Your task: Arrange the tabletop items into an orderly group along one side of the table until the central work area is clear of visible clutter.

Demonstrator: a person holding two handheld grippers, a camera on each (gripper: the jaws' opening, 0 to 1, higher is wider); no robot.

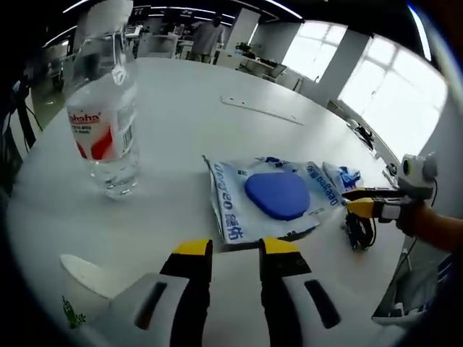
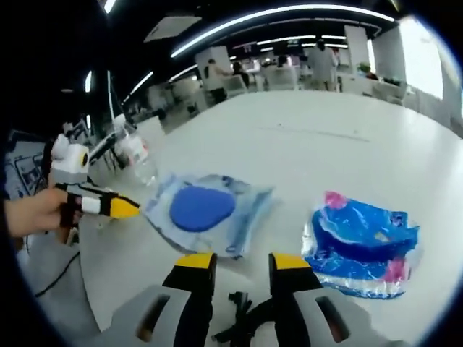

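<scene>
Bottle (image 1: 107,123) upright, clear (water inside), beside pouch (image 1: 271,196).

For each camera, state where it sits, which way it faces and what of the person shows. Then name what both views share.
Left gripper view: rides the left claw, looking across the white table at a water bottle and a clear packet with a blue pad; the right claw enters at the right.
Right gripper view: rides the right claw, facing the same packet and a crumpled blue wrapper; the left claw and hand enter at the left.
Shared: packet, bottle, table.
</scene>
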